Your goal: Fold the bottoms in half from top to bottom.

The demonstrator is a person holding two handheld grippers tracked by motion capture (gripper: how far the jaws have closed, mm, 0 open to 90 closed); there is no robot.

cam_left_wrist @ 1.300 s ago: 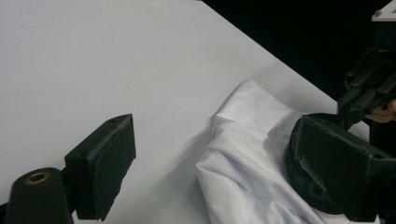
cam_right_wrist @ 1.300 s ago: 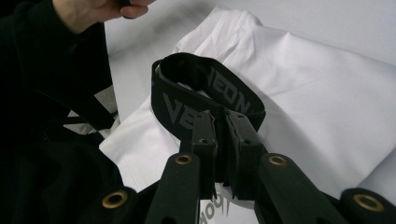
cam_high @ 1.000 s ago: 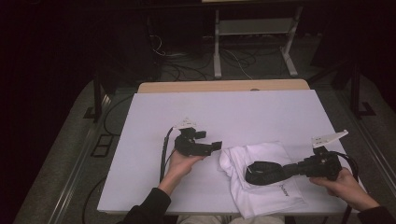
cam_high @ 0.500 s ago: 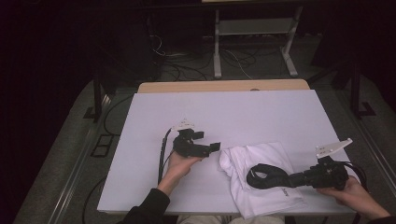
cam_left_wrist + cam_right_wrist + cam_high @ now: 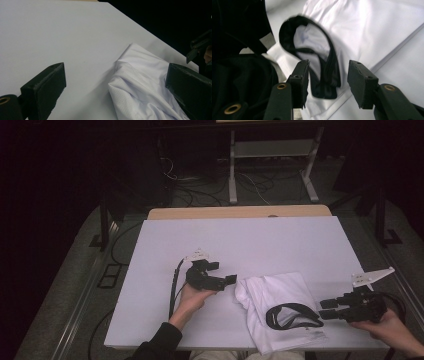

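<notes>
A shirt (image 5: 280,307) lies on the table (image 5: 250,245) between left tongs (image 5: 226,273) and right tongs (image 5: 326,309)

Dim room, bright tabletop, blurred close-ups

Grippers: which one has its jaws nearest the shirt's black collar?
The right gripper: its jaws point at the black collar; the left gripper sits beyond the shirt's far edge.

White shirt (image 5: 280,302): thin cloth, faint mesh texture, slight sheen; collar (image 5: 292,316) black ribbed knit. Desk (image 5: 260,245): smooth matt white top, wood edge at 12 o'clock.
</notes>
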